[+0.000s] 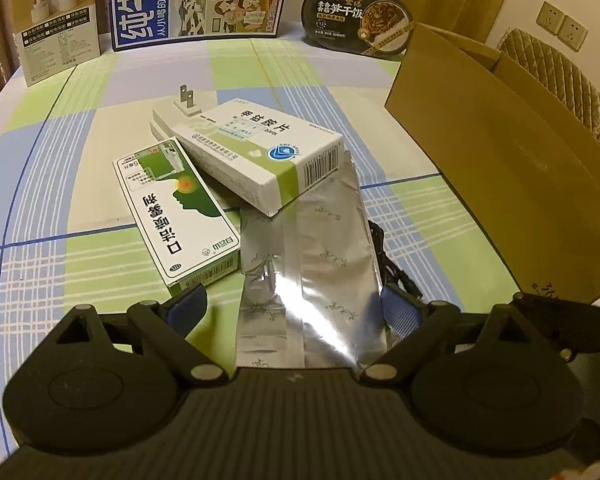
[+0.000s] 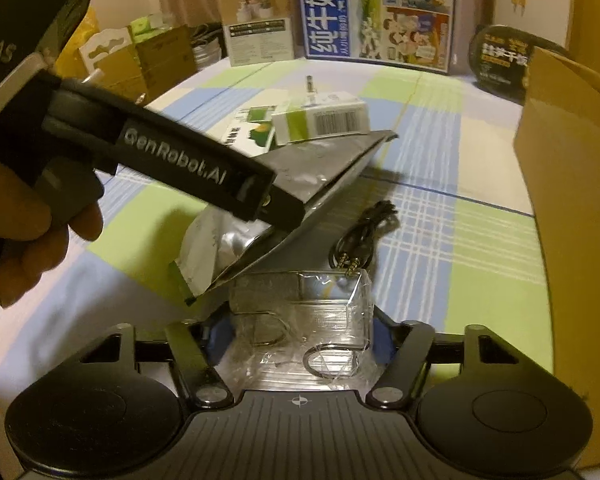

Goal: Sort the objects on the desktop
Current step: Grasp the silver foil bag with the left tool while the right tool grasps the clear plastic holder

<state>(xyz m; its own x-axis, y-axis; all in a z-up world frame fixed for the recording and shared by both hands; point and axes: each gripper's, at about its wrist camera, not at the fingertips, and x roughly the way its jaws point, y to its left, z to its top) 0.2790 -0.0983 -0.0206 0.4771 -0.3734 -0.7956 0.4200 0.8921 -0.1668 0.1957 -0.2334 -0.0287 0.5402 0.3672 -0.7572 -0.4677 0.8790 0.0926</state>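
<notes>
my left gripper [image 1: 296, 304] has its fingers wide around the light, crinkly, slippery foil pouch [image 1: 308, 256] mid-counter, while my right gripper [image 2: 296, 332] pinches a brittle clear plastic pack [image 2: 300, 320] near the counter's front edge.

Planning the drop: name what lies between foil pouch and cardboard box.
A black cable, on the cloth beside the foil pouch; bare cloth then to the cardboard box. Right wrist view shows it.

A desk under a checked green, blue and cream cloth [image 1: 80, 208] stands by a cream wall with two beige sockets [image 1: 562, 26]. Beside it, a quilted tan chair back [image 1: 560, 76]; warm, dim light.
</notes>
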